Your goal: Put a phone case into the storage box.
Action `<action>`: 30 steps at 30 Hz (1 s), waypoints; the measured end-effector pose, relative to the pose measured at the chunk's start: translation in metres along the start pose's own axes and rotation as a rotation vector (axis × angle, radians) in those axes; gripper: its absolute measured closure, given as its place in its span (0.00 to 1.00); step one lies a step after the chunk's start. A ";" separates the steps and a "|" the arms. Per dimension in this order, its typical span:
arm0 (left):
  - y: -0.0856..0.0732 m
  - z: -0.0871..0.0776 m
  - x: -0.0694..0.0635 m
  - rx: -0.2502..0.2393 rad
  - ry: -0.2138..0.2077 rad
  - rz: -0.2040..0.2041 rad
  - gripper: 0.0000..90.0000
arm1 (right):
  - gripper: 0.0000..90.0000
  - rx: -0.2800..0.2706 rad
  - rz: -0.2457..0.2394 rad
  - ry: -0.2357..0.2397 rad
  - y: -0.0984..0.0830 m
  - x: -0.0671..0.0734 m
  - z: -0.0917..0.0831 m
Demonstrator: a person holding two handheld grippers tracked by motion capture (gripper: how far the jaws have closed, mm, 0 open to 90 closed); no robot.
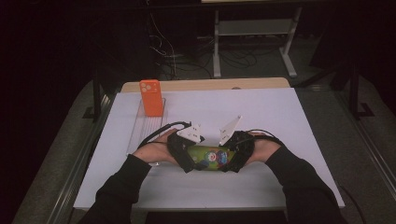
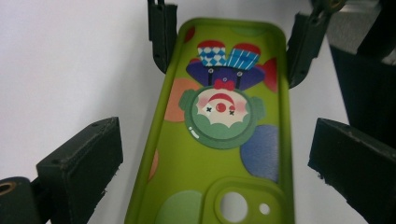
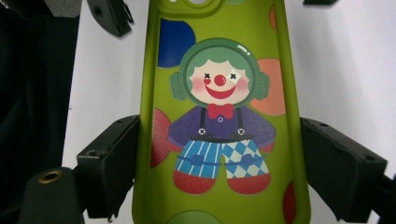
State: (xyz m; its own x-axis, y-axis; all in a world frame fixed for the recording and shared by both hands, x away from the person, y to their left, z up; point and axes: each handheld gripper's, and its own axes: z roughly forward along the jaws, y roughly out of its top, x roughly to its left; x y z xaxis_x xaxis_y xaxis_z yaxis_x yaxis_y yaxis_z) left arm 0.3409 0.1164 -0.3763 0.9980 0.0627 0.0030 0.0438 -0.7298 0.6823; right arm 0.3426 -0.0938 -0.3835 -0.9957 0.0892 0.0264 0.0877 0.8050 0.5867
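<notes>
Green, clown-printed phone case (image 1: 211, 157) lies flat on the white tabletop (image 1: 261, 116) between both sets of jaws, its long axis running from one gripper to the other. The left gripper (image 2: 210, 154) straddles the camera-cutout end, jaws released with gaps either side; the right gripper (image 3: 219, 168) brackets the clown's-feet end, its left jaw at the case's edge, though whether it presses cannot be told. Bare tabletop flanks both long edges.

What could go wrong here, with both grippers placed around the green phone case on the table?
1. In the left gripper view, the left gripper stands clear of the green phone case on both sides, so closing off-centre might push it sideways.
2. The right gripper has one jaw touching the edge and the other apart; squeezing could bend the case.
3. The orange phone stands upright in its clear holder near the left hand; a wide move may knock it.
</notes>
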 end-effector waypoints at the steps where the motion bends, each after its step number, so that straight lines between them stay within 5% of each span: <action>1: 0.000 0.001 0.000 0.005 0.000 0.008 0.03 | 0.17 0.000 0.000 0.001 0.001 0.001 0.000; 12: -0.001 0.014 -0.005 0.083 -0.029 0.026 0.07 | 0.17 -0.009 -0.023 0.010 0.006 0.006 -0.001; 30: -0.002 0.015 -0.006 0.089 -0.062 0.008 0.16 | 0.17 -0.001 -0.024 0.020 0.006 0.007 0.000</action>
State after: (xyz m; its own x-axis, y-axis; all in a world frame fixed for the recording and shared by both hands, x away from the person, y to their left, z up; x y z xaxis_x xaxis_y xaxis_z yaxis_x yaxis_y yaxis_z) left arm 0.3355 0.1072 -0.3884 0.9991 0.0166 -0.0388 0.0369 -0.7879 0.6147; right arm 0.3357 -0.0884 -0.3794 -0.9979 0.0584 0.0286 0.0640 0.8061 0.5883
